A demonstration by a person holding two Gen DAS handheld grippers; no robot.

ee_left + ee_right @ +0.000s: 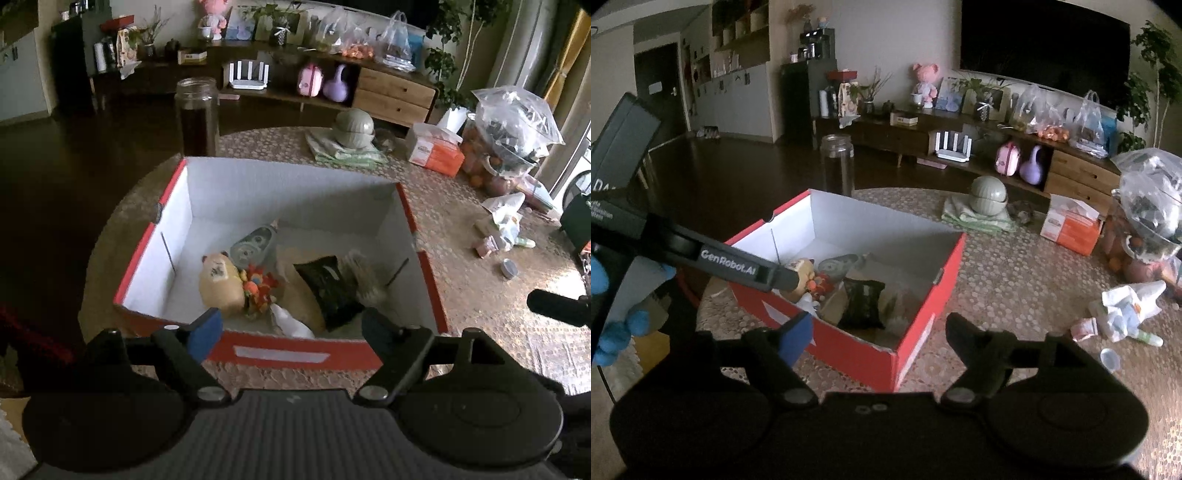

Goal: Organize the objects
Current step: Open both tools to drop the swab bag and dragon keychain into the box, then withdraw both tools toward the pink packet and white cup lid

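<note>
In the left wrist view, the near part of the red box's (280, 350) floor is hidden behind its front wall and the gripper fingers (205, 328). The pale fabric item (291, 323) at lower centre is partly covered by that wall, and its kind cannot be told. The furry object (364, 275) beside the black pouch (328, 288) is blurred. At the right edge, a dark cylinder (557, 307) is cut off.

In the right wrist view, the tan plush (802, 275) is partly masked by the left gripper's finger (746, 267). A blue-gloved hand (613, 332) is cut off at the left edge. The contents of the clear bag (1152, 195) at right cannot be made out.
</note>
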